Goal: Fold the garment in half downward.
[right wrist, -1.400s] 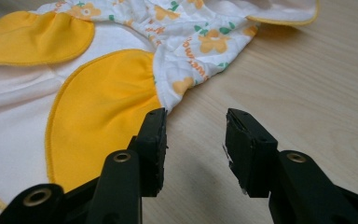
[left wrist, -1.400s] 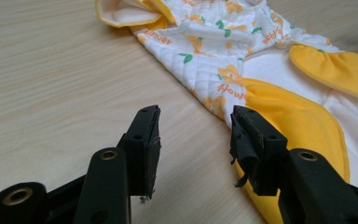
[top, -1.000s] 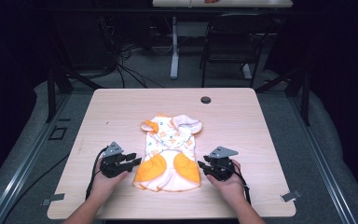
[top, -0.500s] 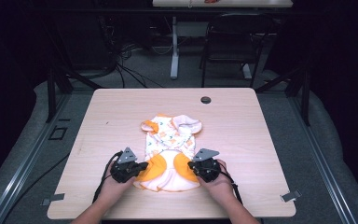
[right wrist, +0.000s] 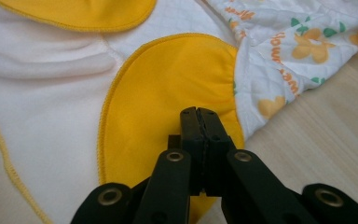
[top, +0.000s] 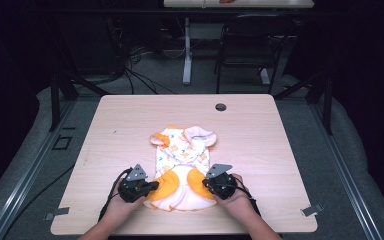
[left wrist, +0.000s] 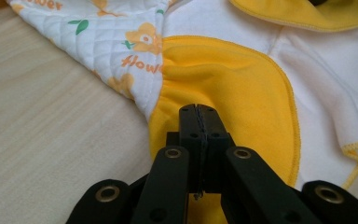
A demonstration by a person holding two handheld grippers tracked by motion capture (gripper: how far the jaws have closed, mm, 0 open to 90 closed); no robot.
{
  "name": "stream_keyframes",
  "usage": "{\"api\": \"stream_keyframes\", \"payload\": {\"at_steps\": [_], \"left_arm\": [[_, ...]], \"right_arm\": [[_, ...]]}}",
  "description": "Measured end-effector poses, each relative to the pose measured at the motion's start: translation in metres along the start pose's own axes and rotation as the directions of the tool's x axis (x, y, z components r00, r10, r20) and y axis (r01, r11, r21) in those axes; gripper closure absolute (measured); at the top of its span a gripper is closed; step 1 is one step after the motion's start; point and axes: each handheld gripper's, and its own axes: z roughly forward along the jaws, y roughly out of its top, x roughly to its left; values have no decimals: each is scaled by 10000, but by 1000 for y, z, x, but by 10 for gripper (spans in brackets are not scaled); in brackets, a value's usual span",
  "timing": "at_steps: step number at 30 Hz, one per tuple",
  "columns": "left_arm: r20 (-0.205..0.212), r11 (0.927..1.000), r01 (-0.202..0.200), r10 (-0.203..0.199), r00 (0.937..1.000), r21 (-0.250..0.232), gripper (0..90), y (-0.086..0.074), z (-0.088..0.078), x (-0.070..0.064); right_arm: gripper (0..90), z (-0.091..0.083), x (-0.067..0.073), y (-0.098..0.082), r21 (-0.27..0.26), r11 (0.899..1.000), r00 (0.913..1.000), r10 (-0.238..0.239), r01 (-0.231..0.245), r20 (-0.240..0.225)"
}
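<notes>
A small quilted baby garment (top: 182, 155), white with an orange flower print and orange side panels, lies flat on the wooden table (top: 260, 135). My left gripper (top: 155, 185) sits at its lower left corner. Its jaws are shut on the edge of the left orange panel (left wrist: 233, 79), tips (left wrist: 199, 109) pressed together. My right gripper (top: 205, 182) mirrors it at the lower right corner, jaws shut (right wrist: 198, 112) on the edge of the right orange panel (right wrist: 168, 79). A hand holds each gripper near the table's front edge.
A round cable hole (top: 220, 107) sits near the table's far edge. Behind the table stand a dark chair (top: 245, 45) and a desk leg (top: 187, 55) with cables on the floor. Bare wood surrounds the garment on all sides.
Both grippers moved inward from beside the garment onto its orange lower corners, and their jaws went from open to shut on the fabric.
</notes>
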Motion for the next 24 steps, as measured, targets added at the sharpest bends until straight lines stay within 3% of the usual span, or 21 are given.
{"api": "stream_keyframes", "payload": {"at_steps": [9,17,24], "left_arm": [[361,9997,112,-120,9993,225,900,-5,-7,-8],[393,9987,-105,85,9992,507,900,-6,-11,-17],[616,9982,13,-49,9981,596,900,-9,-14,-19]], "right_arm": [[900,-11,7,-7,370,9993,9965,63,-33,-833],[900,-14,10,-8,580,9982,9935,-73,140,-1132],[900,-17,11,-7,888,9958,9884,-95,231,-1513]]}}
